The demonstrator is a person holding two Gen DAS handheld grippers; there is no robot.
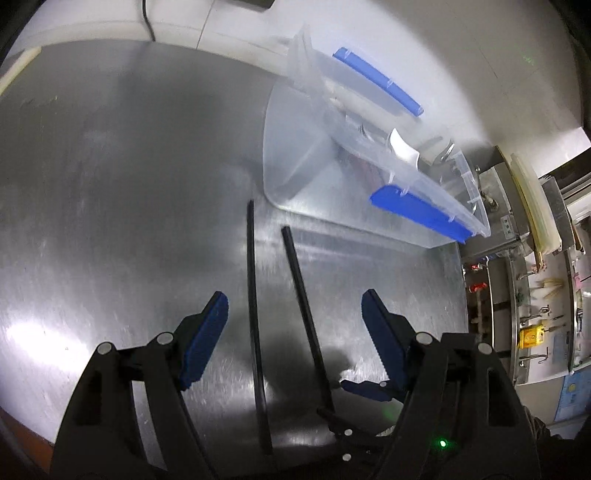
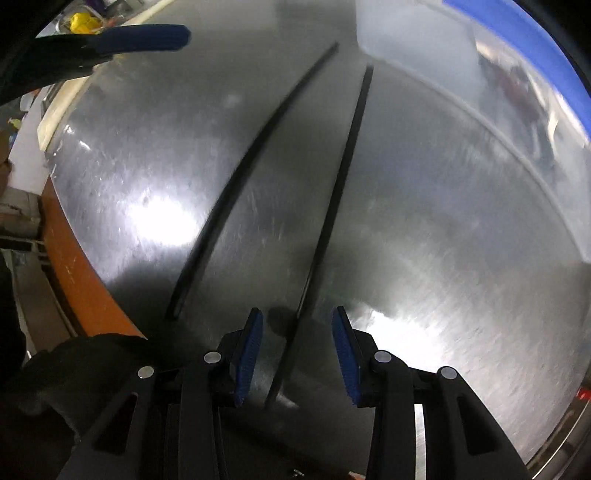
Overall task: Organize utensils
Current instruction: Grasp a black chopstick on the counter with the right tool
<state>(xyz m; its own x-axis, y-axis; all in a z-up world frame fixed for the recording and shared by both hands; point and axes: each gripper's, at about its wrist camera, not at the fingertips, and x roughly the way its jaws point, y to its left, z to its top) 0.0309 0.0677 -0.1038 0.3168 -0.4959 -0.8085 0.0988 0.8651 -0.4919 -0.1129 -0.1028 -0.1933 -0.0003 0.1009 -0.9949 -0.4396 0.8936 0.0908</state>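
Two black chopsticks lie on the steel table, the left one (image 1: 253, 314) and the right one (image 1: 306, 317). My left gripper (image 1: 293, 306) is open above them, both sticks between its blue pads. My right gripper (image 2: 297, 325) is open, its pads on either side of the near end of the right chopstick (image 2: 332, 206); the other chopstick (image 2: 236, 184) lies to its left. Whether the pads touch the stick I cannot tell. A clear plastic utensil box (image 1: 369, 147) with blue latches holds cutlery behind the sticks' far tips. A left gripper finger (image 2: 140, 37) shows at the upper left of the right wrist view.
The steel table (image 1: 110, 184) has an orange front edge (image 2: 81, 280). A white wall and a cable (image 1: 147, 22) are behind the table. Counters with small items (image 1: 532, 332) stand to the right. The box wall (image 2: 480, 92) fills the upper right of the right wrist view.
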